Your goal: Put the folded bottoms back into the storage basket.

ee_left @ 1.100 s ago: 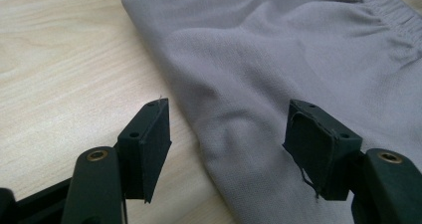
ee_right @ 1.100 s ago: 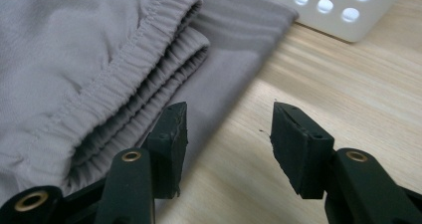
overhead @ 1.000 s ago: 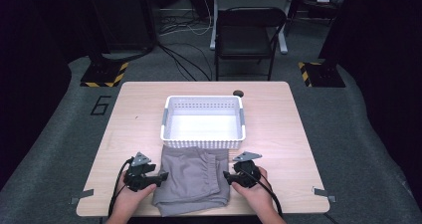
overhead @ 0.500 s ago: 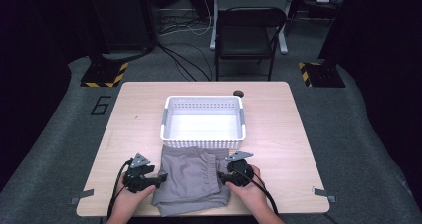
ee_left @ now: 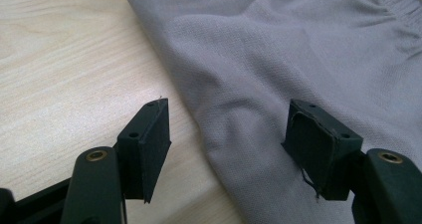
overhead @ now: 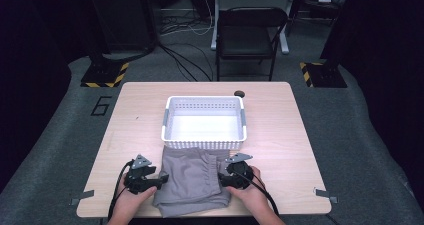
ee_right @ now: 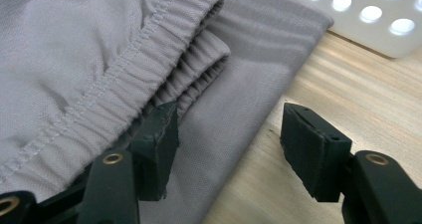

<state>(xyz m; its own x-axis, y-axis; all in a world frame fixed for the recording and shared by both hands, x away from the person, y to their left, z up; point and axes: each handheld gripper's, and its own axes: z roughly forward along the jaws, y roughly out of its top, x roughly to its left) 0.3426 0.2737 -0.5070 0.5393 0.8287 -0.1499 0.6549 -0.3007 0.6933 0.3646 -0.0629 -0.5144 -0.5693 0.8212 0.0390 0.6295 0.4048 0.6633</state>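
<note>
A grey "6" (overhead: 101,105) is marked on the floor left of the table (overhead: 295,135)

Grey folded garment (overhead: 192,184) with elastic waistband, lay flat between left gripper (overhead: 159,181) and right gripper (overhead: 221,179), edges within both open jaws

High view looks down over the table (overhead: 300,135); both tool cameras closely share the grey garment (ee_left: 298,50)

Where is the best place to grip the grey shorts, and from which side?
Probably the two side edges of the grey shorts, each gripper coming in from its own side. The left gripper and right gripper each already straddle a flat edge, jaws open.
</note>
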